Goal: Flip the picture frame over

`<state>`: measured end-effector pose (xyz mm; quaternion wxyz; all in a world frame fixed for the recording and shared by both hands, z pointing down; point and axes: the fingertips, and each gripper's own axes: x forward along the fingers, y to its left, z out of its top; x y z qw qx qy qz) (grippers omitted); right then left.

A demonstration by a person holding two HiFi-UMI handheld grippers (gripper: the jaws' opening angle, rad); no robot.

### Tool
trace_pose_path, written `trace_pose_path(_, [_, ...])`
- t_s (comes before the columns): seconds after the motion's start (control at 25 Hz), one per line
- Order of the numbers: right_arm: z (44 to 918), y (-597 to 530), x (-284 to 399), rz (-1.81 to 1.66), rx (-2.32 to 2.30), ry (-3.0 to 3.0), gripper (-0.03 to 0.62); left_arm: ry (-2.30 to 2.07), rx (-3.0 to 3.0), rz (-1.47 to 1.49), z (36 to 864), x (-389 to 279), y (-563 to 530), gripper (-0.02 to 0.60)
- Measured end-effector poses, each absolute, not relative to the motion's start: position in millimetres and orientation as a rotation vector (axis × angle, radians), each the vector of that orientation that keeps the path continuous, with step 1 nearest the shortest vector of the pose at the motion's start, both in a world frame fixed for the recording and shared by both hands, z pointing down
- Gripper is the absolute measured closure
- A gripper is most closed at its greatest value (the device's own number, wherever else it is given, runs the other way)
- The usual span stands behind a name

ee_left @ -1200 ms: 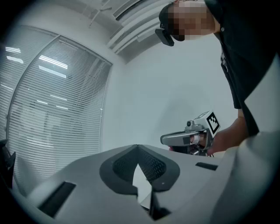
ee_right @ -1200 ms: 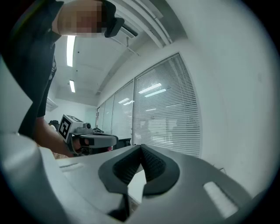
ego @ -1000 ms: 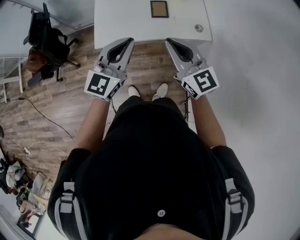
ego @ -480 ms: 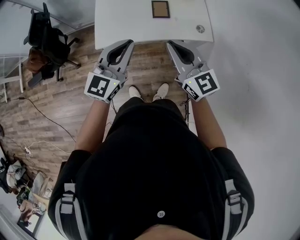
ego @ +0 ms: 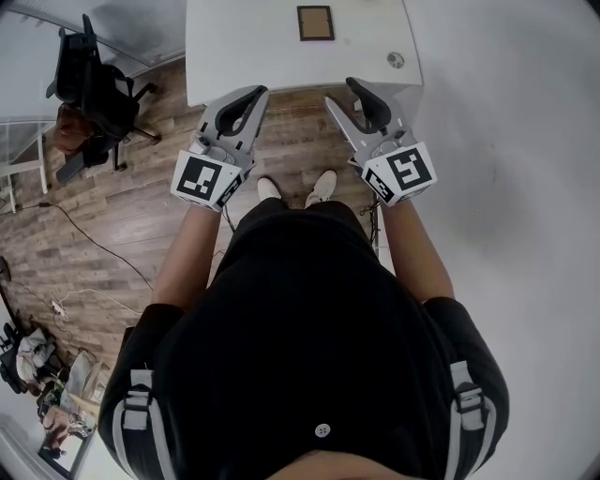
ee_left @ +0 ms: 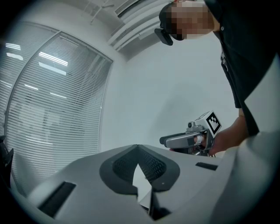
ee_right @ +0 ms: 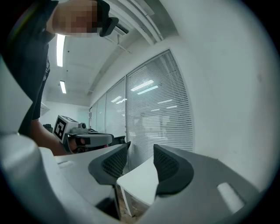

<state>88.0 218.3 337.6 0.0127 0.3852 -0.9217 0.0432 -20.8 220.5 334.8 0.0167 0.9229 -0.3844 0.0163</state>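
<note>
The picture frame (ego: 315, 22), small with a dark rim and a brown panel facing up, lies flat at the far middle of the white table (ego: 244, 47). Both grippers hover in front of the table's near edge, well short of the frame. My left gripper (ego: 261, 91) is shut with nothing in it; its tips meet in the left gripper view (ee_left: 138, 146). My right gripper (ego: 341, 91) is open, its jaws have just been opening, and only the table corner (ee_right: 140, 181) shows beyond the gap (ee_right: 141, 146). No gripper view shows the frame.
A small round grey object (ego: 396, 60) sits near the table's right front corner. A black office chair (ego: 89, 80) stands on the wooden floor at the left. A white wall runs along the right. The person's shoes (ego: 323, 183) are just before the table.
The right gripper's jaws have parted from shut to open. Both hands stay in about the same place before the table, and the left gripper remains shut.
</note>
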Motion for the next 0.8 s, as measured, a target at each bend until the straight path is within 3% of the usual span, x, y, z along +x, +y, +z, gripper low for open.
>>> trace_pose_path(0.44, [331, 210, 118, 0.104, 1.294, -2.843, 0.233, -1.167, 2.885, 0.037, 330, 6, 219, 0.577])
trace_pose_path(0.8, [332, 197, 146, 0.094, 1.292, -2.849, 0.23, -1.201, 2.876, 0.079, 329, 31, 209, 0.577])
